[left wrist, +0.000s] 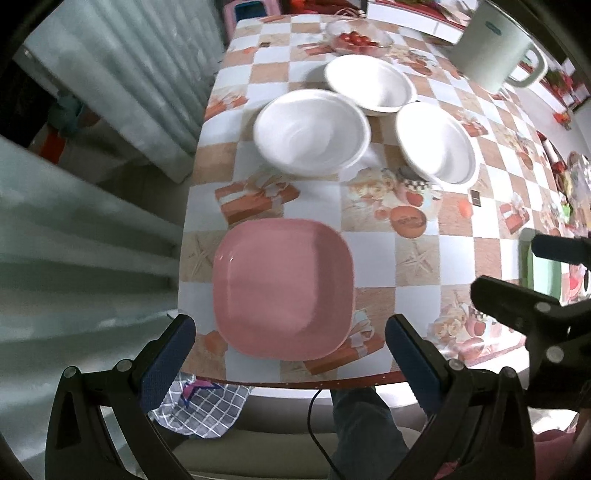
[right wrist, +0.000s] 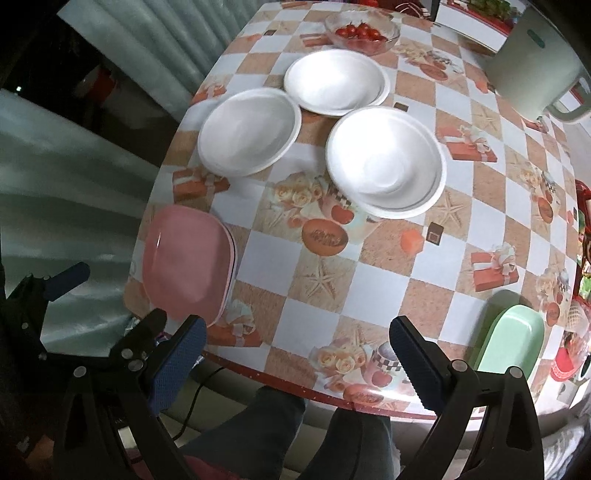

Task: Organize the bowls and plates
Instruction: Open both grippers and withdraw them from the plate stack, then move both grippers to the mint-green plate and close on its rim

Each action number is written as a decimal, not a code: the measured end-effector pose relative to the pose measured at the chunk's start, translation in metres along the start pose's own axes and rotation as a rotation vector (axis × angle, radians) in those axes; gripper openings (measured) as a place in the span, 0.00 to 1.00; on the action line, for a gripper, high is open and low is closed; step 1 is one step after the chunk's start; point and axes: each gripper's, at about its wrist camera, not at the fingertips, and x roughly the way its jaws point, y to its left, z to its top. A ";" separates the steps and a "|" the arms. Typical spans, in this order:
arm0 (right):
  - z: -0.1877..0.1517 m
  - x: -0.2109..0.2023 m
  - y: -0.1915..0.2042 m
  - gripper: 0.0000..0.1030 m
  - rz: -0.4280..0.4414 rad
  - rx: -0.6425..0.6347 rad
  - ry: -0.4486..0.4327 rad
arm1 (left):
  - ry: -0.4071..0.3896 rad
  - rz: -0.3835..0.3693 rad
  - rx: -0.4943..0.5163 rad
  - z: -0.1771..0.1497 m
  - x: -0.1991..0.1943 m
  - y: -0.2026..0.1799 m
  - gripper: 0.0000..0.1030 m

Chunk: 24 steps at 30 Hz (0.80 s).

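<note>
A pink square plate (left wrist: 282,288) lies near the table's front left edge; it also shows in the right wrist view (right wrist: 186,266). Three white bowls stand beyond it: a left one (left wrist: 312,131) (right wrist: 249,131), a far one (left wrist: 369,83) (right wrist: 336,81) and a right one (left wrist: 437,142) (right wrist: 386,162). A green plate (right wrist: 511,341) lies at the front right. My left gripper (left wrist: 290,356) is open and empty, just in front of the pink plate. My right gripper (right wrist: 297,363) is open and empty, above the table's front edge.
A glass bowl of tomatoes (right wrist: 362,31) and a white kettle (right wrist: 532,74) stand at the back of the checkered table (right wrist: 321,280). A checked cloth (left wrist: 201,406) and my legs (right wrist: 280,435) are below the front edge. A curtain (left wrist: 74,184) hangs at the left.
</note>
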 end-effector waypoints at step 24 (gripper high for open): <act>-0.027 -0.012 -0.097 0.97 0.029 0.243 -0.021 | -0.006 0.007 0.263 0.029 0.001 -0.098 1.00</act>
